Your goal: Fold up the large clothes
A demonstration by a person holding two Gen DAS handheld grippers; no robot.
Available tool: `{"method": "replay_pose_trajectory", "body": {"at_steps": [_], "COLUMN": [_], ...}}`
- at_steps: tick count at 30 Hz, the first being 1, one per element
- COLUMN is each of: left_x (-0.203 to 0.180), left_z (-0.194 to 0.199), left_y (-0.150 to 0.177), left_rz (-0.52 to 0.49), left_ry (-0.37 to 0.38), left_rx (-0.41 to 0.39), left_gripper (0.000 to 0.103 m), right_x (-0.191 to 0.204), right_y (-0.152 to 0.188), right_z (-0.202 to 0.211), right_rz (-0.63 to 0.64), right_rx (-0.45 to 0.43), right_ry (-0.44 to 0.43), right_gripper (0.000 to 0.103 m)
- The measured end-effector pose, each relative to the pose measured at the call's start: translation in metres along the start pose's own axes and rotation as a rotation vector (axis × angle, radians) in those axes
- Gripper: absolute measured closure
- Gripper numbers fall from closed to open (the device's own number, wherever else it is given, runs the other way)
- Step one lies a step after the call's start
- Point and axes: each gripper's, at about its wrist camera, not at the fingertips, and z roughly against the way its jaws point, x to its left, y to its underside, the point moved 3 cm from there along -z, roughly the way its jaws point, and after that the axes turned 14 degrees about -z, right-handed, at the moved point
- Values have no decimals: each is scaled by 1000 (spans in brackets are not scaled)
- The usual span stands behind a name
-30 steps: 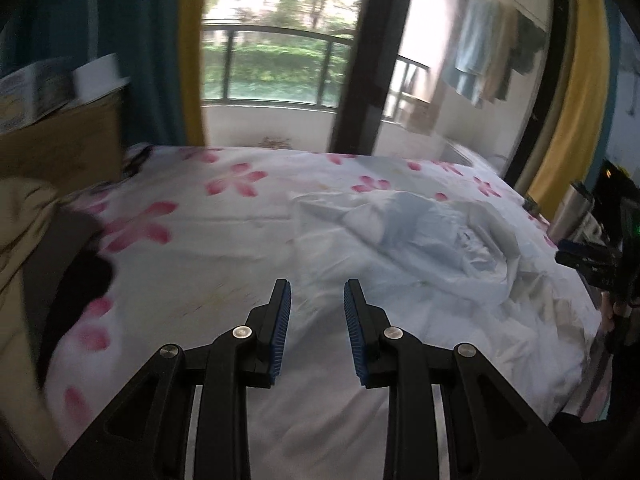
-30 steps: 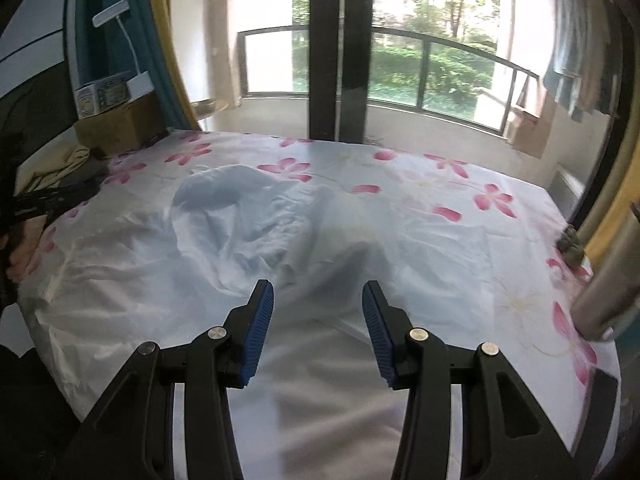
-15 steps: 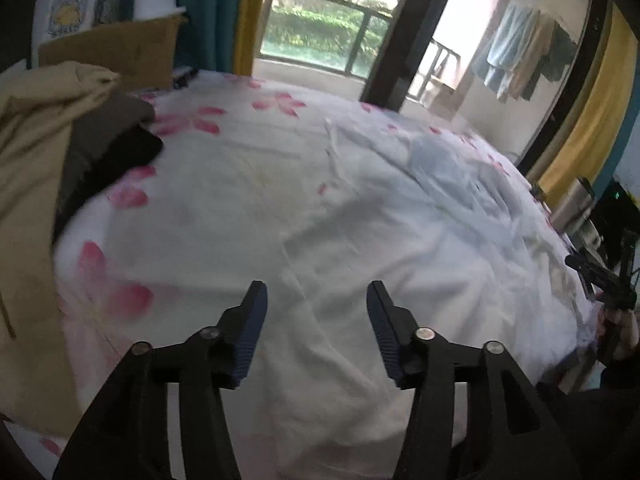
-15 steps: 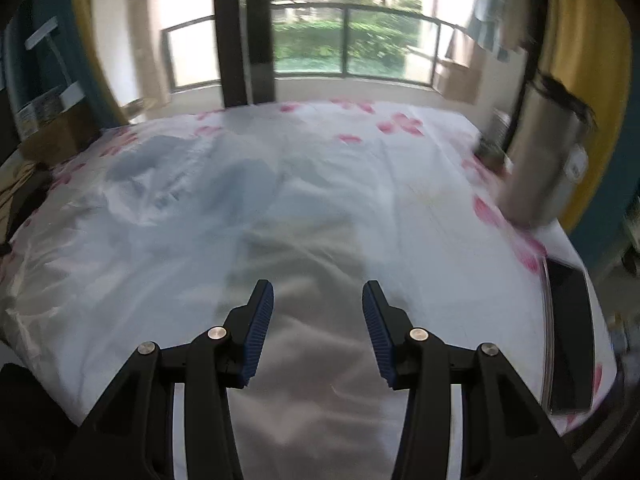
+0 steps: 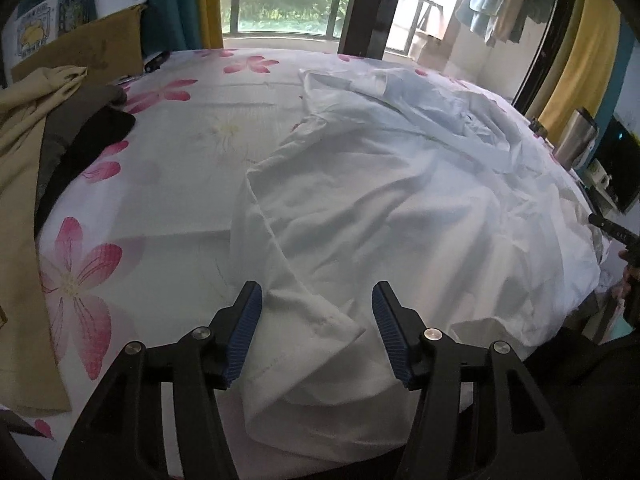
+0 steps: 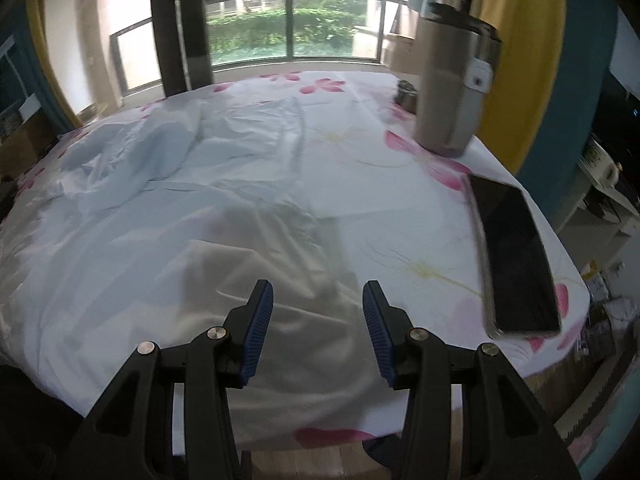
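A large white garment lies crumpled across a table covered by a flowered cloth; a pale blue part bunches at its far side. My left gripper is open, low over the garment's near left corner, with that corner between its fingers. In the right wrist view the garment spreads left and centre. My right gripper is open over the garment's near right edge at the table's front.
A tan coat and dark clothes are piled at the left edge. A cardboard box stands behind them. A steel tumbler and a dark phone sit on the right side. Windows are behind.
Both grippers have moved down and outward to the garment's near corners, left going left, right going right. The left gripper opened wider. The tumbler and phone came into the right view.
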Motion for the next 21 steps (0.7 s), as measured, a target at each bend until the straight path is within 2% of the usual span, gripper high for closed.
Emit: {"method": "replay_pose_trajectory", "body": {"at_steps": [3,6,9,12,13,14,17,21], "left_x": [-3,-4,-8,-13,-11,-9,0,4], "left_z": [2,3,3,2,3,4,6,9], "left_y": [3,5,7,8,8,9,9,9], "left_rz": [-32,-52,-85,-137,-130,-121,-101,-83], "left_ry": [-8,-14,-48,-97,-97,-105,-104,-102], "left_rx": [11,23,16,18,14,12,11,10], "left_gripper": [43,43,44,55,62,74,95,99], "right_x": [-12,-16,-17,-25,-28,-32,-37,-29], "right_y": [5,13,18,19,17,16,12,14], "right_z": [-1,-3,1,1,1,2,2,-1], "right_rz": [-15,-11,2,-15,-21,-23,-23,4], "right_rx": [25,57,44,37,34,29,30,57], "right_ry": [12,-2,-7,-4,-3,-6,-12,-74], "right_gripper": [49,49,49,49,49,49,49,49]}}
